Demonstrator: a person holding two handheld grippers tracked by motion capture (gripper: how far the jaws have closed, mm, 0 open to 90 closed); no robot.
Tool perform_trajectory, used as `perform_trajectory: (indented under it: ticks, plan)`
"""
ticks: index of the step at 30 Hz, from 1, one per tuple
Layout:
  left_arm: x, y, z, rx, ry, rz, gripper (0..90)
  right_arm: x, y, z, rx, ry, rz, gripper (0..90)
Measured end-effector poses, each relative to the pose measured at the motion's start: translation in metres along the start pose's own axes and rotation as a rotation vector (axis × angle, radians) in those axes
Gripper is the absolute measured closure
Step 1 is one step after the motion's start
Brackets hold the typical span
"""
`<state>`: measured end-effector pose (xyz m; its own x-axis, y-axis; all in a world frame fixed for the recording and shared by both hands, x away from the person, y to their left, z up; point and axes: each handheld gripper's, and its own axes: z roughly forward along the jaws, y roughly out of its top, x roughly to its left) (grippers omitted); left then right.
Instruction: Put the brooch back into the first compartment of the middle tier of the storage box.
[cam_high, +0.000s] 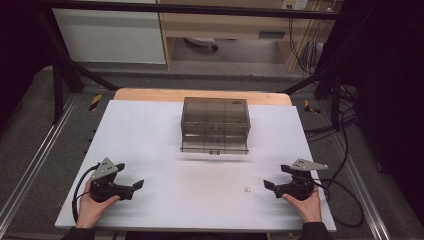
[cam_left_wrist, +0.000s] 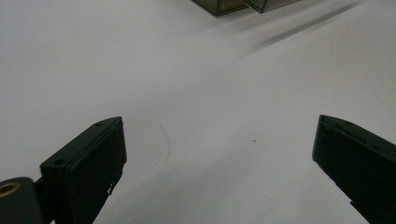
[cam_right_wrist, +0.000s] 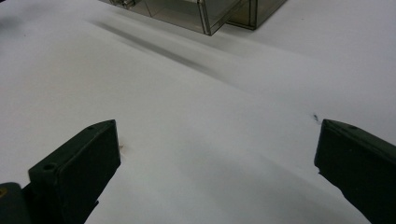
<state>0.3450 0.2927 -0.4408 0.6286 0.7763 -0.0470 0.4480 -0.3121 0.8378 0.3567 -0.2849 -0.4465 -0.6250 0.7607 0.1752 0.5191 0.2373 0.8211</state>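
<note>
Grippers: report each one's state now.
Left gripper: open, holding nothing.
Right gripper: open, holding nothing.

A smoky, see-through brown-grey drawer box (cam_high: 215, 125) is sitting on a plain white table sheet (cam_high: 150, 135) — pale wood is showing along the far table edge (cam_high: 150, 94). Both grippers — left gripper (cam_high: 131, 179), right gripper (cam_high: 276, 177) — are showing black jaws with grey plates. A tiny pale bit (cam_high: 246, 189) is lying unpatterned.
</note>
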Motion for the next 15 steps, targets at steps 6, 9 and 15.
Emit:
perform_trajectory:
  ticks: [6,9,15]
  plan:
    - [0.0002,-0.0005,-0.0015,-0.006,0.0,-0.002,3.2,0.0002,-0.0003,0.0003,0.006,-0.001,-0.003,0.5]
    - [0.0004,-0.0008,-0.0014,-0.003,-0.001,-0.002,3.2,0.0006,-0.0005,0.0001,0.008,0.001,-0.002,0.6]
    - [0.0012,-0.0015,-0.0001,0.009,-0.003,0.0,3.5,0.0016,-0.0006,0.0001,0.011,0.011,0.007,0.6]
